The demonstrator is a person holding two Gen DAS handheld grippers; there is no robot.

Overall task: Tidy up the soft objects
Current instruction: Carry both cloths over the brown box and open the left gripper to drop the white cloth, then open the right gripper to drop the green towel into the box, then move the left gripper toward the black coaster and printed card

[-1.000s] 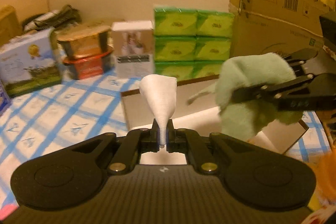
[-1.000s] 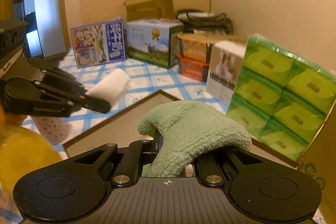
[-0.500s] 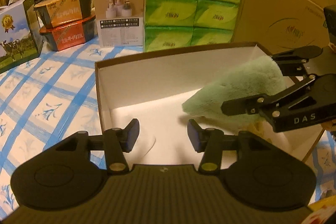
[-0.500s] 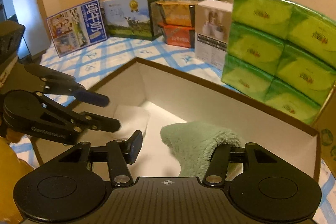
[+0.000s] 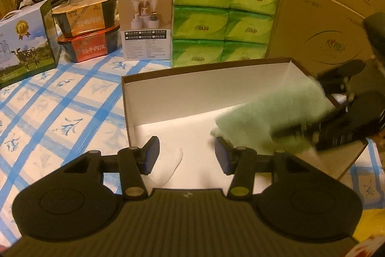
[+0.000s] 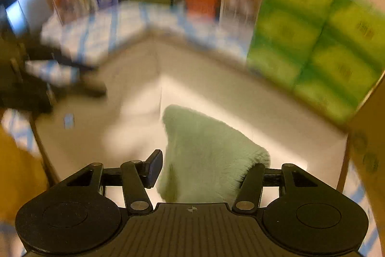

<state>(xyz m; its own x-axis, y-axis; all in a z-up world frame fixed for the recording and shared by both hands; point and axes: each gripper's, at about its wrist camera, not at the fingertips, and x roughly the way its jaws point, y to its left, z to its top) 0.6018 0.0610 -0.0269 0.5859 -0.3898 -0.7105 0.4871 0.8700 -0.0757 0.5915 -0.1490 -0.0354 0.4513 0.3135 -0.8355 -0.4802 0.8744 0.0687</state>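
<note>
We are seeing a fluffy pale-green cloth [image 6: 207,155] lying in the white box [image 5: 192,98], its narrow end pointing toward the far corner. A white cloth [image 5: 168,168] is lying beside it. Both the left tongs [image 5: 186,155] and the right tongs [image 6: 204,170] are standing half open, having just opened, and are gripping nothing.

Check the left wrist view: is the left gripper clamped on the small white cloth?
No. The left gripper stands open, and the small white cloth lies loose on the white box floor.

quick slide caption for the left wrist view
Left gripper open over a white cloth in the shoebox; right gripper beside a green plush cloth.
</note>
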